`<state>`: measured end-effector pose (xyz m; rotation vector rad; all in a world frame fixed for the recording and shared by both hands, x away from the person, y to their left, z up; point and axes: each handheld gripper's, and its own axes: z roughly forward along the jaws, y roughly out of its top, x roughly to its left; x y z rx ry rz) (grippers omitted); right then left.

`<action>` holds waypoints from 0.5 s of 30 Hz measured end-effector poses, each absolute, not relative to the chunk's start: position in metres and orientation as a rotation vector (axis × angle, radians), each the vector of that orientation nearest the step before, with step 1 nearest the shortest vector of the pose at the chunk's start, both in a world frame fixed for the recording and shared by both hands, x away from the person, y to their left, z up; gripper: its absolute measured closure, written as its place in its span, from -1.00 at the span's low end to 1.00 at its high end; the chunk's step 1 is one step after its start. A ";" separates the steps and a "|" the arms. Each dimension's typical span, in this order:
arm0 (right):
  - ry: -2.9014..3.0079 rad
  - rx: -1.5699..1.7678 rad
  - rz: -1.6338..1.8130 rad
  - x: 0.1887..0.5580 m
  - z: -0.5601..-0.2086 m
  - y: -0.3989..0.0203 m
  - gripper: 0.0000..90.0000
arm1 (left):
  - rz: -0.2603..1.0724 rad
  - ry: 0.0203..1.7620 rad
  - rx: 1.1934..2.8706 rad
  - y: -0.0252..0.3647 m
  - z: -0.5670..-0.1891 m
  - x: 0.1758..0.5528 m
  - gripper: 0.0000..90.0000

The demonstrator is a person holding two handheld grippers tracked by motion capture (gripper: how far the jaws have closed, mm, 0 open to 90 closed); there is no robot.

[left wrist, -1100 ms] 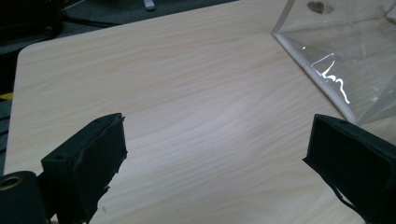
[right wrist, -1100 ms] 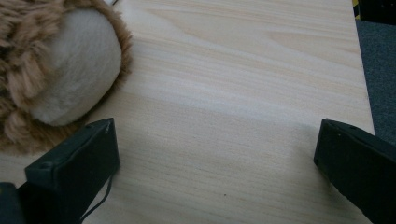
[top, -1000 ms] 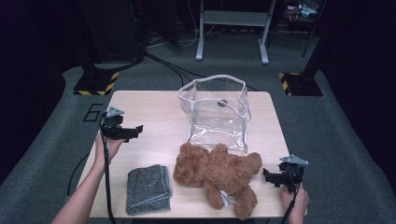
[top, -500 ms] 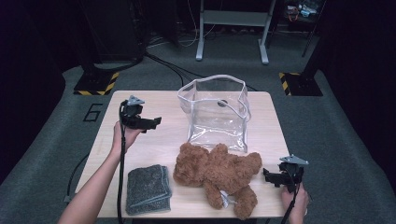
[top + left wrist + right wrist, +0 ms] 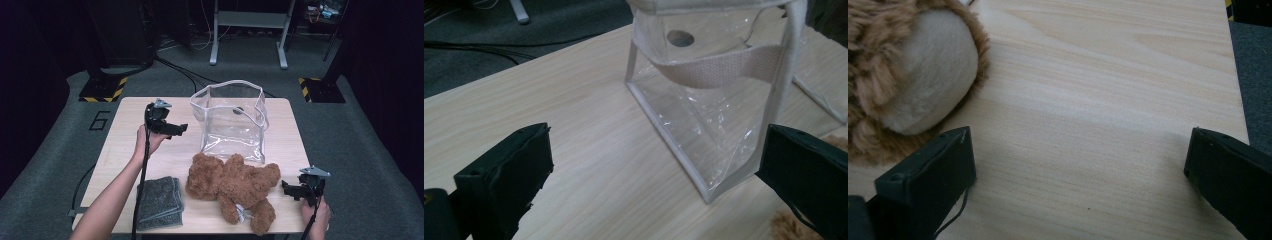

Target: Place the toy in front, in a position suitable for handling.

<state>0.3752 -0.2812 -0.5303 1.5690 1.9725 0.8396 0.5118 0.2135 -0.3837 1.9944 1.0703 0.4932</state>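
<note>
Left tool (image 5: 176, 128) hovers wide open just beside the clear bag (image 5: 231, 120) standing upright mid-counter (image 5: 125, 145); right tool (image 5: 288, 189), jaws also wide, rests near the teddy bear (image 5: 232, 185) lying before the bag

Folded grey cloth (image 5: 159, 201), wooden table (image 5: 120, 145)

In the right gripper view the bear (image 5: 908, 75) is cut off by the left and top edges — one pale paw pad shows. In the left gripper view the bag (image 5: 724, 100) runs off the top edge — its rim barely visible.
</note>
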 end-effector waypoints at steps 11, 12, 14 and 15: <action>1.972 1.569 0.839 0.375 -0.530 -0.281 -1.00 | 0.465 0.986 2.050 0.170 -0.375 0.518 -0.72; 1.973 1.569 0.839 0.375 -0.530 -0.281 -1.00 | 0.463 0.976 2.051 0.167 -0.374 0.518 -0.68; 1.972 1.569 0.840 0.375 -0.530 -0.281 -1.00 | 0.464 0.970 2.055 0.163 -0.374 0.518 -0.64; 1.973 1.569 0.840 0.375 -0.530 -0.281 -1.00 | 0.456 0.962 2.064 0.157 -0.375 0.519 -0.60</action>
